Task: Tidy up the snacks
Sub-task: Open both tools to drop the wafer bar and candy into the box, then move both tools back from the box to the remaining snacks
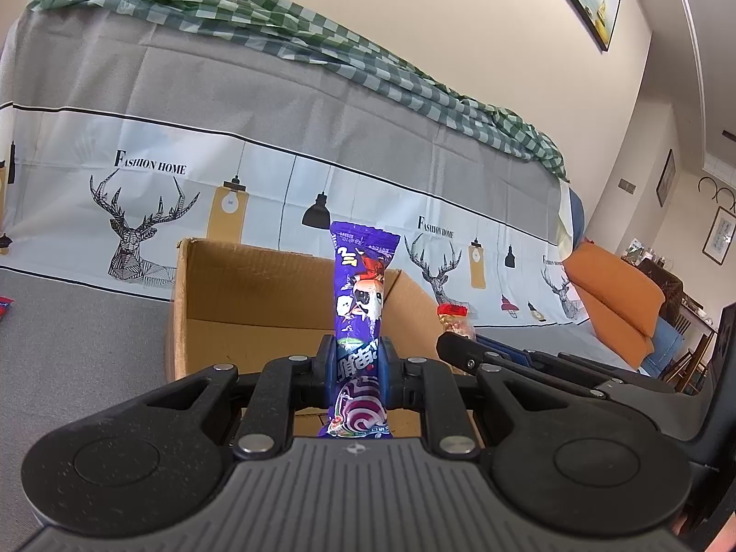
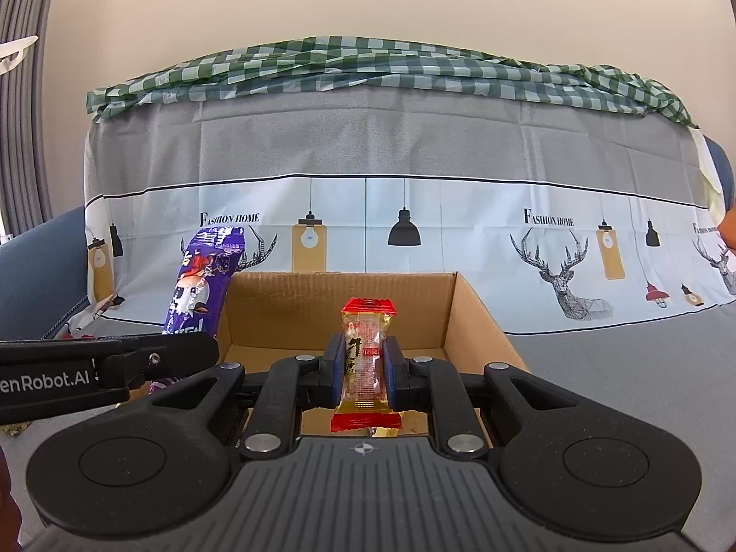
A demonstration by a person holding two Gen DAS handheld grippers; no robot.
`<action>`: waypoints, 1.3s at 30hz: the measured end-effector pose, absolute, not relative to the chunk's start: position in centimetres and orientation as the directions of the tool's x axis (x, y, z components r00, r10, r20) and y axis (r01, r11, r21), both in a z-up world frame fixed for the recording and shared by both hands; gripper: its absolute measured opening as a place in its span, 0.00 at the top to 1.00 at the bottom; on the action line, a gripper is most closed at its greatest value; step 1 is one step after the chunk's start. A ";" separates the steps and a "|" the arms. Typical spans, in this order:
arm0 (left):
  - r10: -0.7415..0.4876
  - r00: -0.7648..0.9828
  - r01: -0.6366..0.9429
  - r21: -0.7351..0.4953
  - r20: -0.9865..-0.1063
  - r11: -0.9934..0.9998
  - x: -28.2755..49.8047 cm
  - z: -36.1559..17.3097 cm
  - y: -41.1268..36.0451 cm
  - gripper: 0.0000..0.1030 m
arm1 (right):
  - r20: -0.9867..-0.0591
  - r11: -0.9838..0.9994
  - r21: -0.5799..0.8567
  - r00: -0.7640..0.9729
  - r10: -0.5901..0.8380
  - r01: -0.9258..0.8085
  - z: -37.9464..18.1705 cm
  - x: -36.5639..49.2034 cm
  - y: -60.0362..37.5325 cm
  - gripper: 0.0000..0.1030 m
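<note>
My left gripper (image 1: 358, 359) is shut on a purple snack packet (image 1: 361, 294) and holds it upright over the near edge of an open cardboard box (image 1: 257, 285). My right gripper (image 2: 364, 365) is shut on a small red and clear snack packet (image 2: 365, 354), upright over the same box (image 2: 469, 317). In the right wrist view the left gripper (image 2: 115, 361) and its purple packet (image 2: 202, 285) show at the left of the box. In the left wrist view the right gripper (image 1: 464, 352) and the top of its red packet (image 1: 453, 317) show at the right.
The box stands on a grey cloth-covered seat (image 2: 621, 368) in front of a sofa back draped with a deer-print cloth (image 2: 414, 230) and a green checked cloth (image 2: 368, 69). An orange cushion (image 1: 616, 294) lies at the right. A red packet edge (image 1: 4, 306) lies at the far left.
</note>
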State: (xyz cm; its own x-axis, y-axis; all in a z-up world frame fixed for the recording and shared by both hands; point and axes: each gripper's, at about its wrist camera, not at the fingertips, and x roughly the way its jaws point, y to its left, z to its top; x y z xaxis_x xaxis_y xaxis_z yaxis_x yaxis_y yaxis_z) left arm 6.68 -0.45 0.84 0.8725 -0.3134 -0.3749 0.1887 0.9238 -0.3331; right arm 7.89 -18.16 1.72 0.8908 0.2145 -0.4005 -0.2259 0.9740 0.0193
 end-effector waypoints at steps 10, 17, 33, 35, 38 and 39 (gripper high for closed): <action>-0.313 0.875 0.187 -0.338 -0.370 0.922 6.6 0.9 -0.4 0.82 | -0.398 0.973 0.018 0.892 0.217 -0.229 1.8 7.9 -18.1 0.83; -0.320 0.867 0.173 -0.372 -0.382 0.912 6.9 0.8 0.0 0.62 | -0.433 0.973 0.017 0.875 0.214 -0.230 1.5 8.3 -17.7 0.67; -0.145 0.908 0.041 -0.262 -0.392 0.964 3.3 2.8 7.1 0.79 | -0.410 0.970 0.084 0.879 0.244 -0.230 3.0 7.0 -13.1 0.39; -0.092 0.903 -0.011 -0.236 -0.421 0.972 2.9 3.0 8.9 0.79 | -0.404 0.962 0.095 0.874 0.271 -0.254 3.2 6.5 -11.7 0.40; -0.023 0.882 -0.074 -0.187 -0.471 0.980 3.0 2.9 12.5 0.79 | -0.390 0.942 0.109 0.858 0.334 -0.317 3.5 5.7 -9.3 0.48; -0.003 0.872 -0.098 -0.180 -0.489 0.979 3.2 2.7 13.9 0.79 | -0.387 0.931 0.112 0.848 0.362 -0.346 3.4 5.5 -8.4 0.56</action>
State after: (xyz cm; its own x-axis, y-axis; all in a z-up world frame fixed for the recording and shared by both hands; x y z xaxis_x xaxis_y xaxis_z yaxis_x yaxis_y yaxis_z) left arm 3.18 13.85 2.65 0.8722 -0.0025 -0.4892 -0.0980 0.9788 -0.1798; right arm 5.49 -8.43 3.43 0.8481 0.3618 -0.3871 -0.3463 0.9314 0.1118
